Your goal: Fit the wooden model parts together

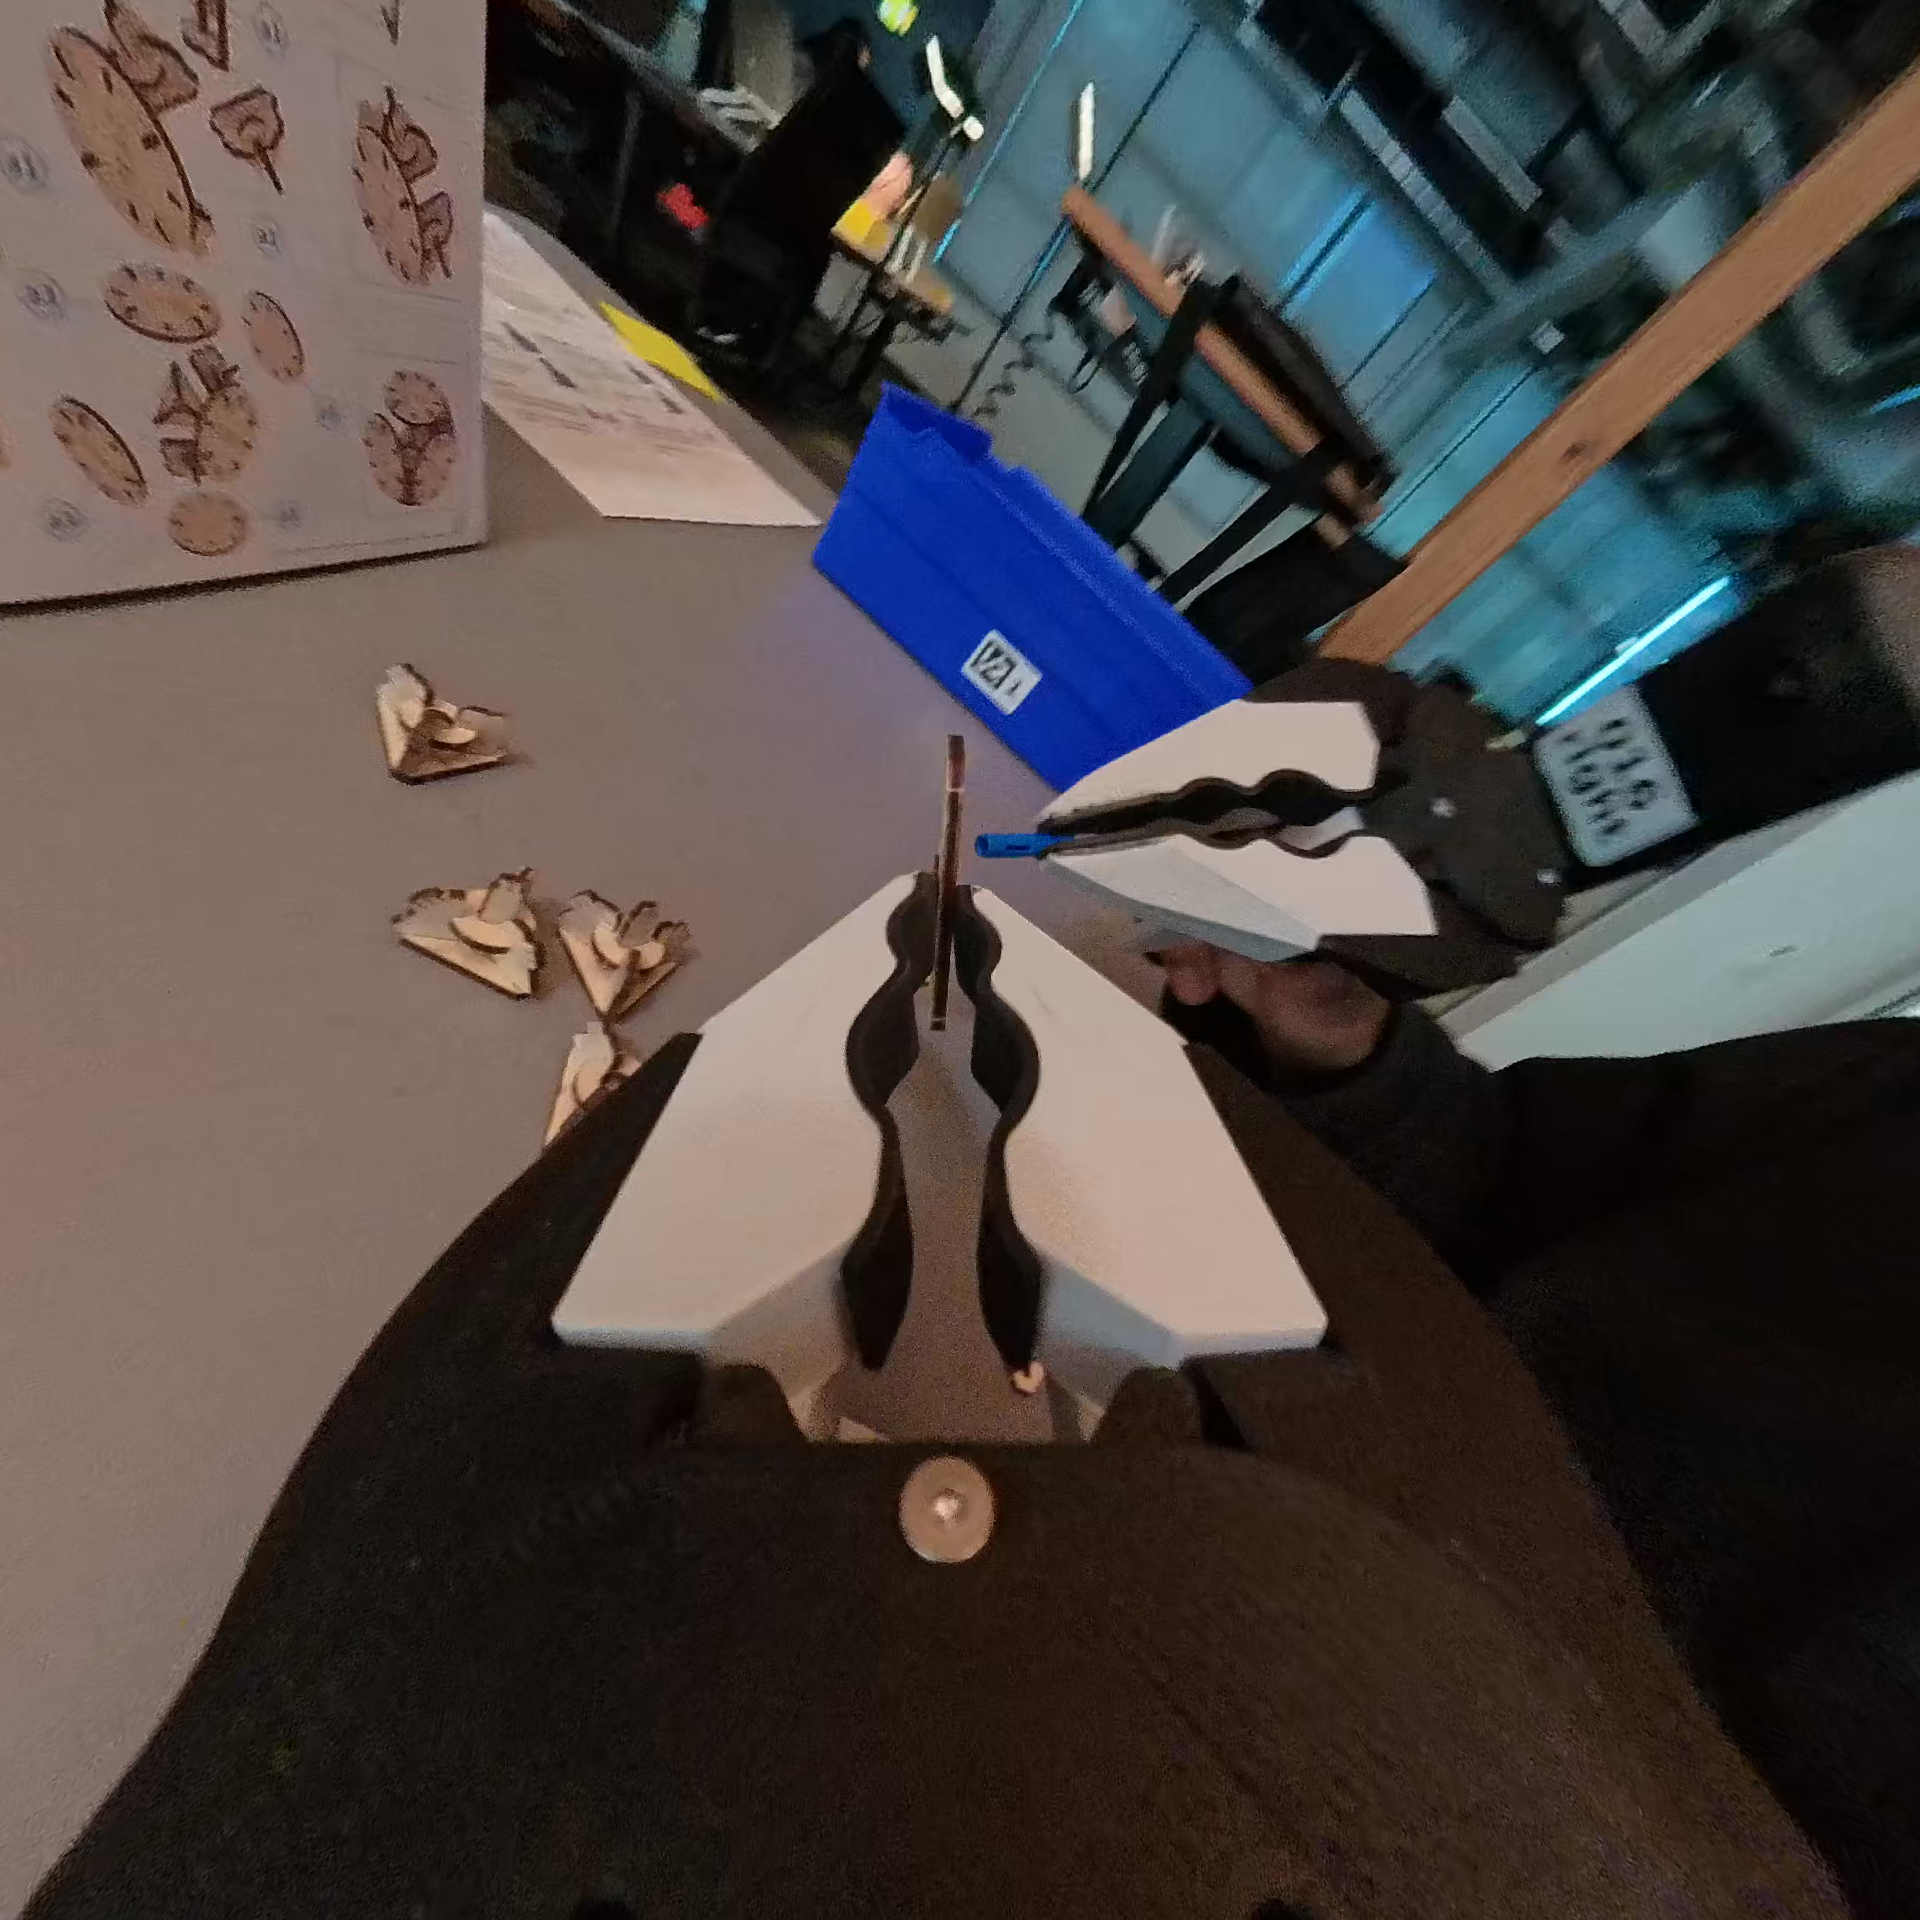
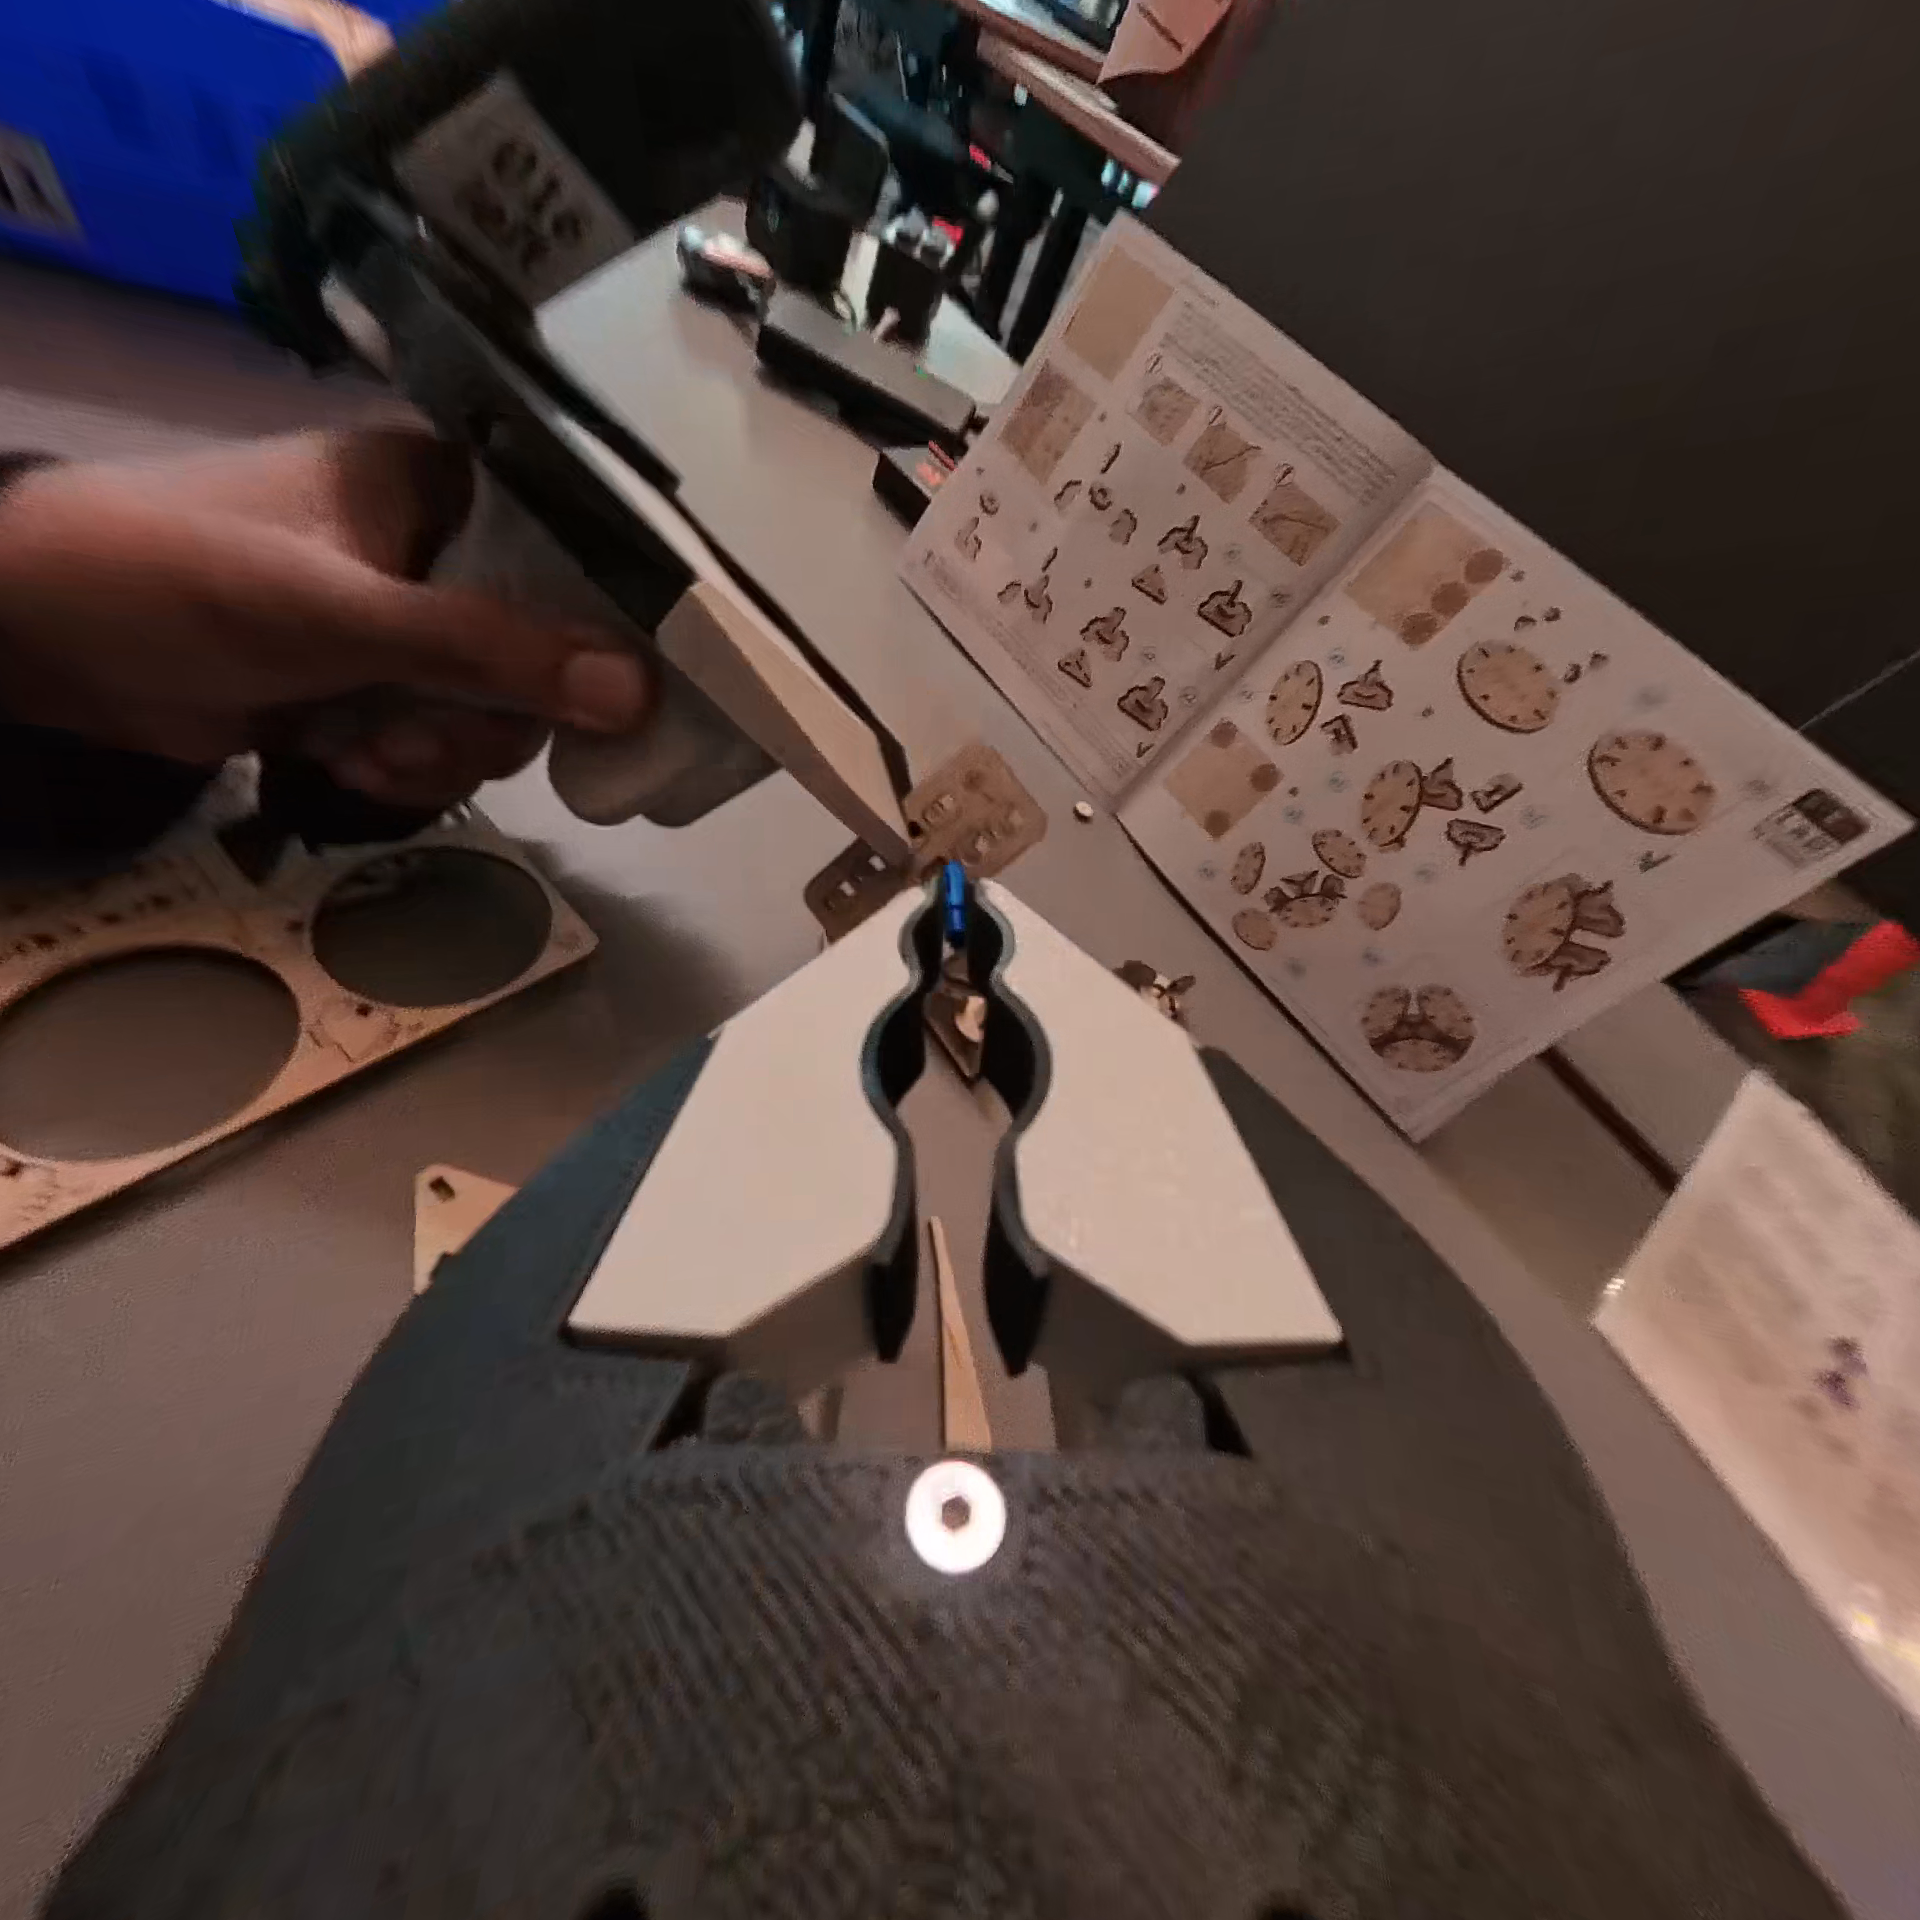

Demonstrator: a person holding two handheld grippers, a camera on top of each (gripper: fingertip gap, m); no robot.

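Observation:
My left gripper is shut on a thin wooden plate, seen edge-on and standing up between the pads. In the right wrist view the same plate shows flat, with small slots, at the left gripper's tip. My right gripper is shut on a small blue pin that sticks out past the pads. In the left wrist view the right gripper comes in from the right and the blue pin points at the plate's face, a short gap away.
Several small wooden assemblies lie on the grey table. A blue bin stands behind. An open instruction booklet lies to the right, a wooden sheet with round cut-outs to the left. A hand holds the left gripper. Left and right tips are no more than a few centimetres apart.

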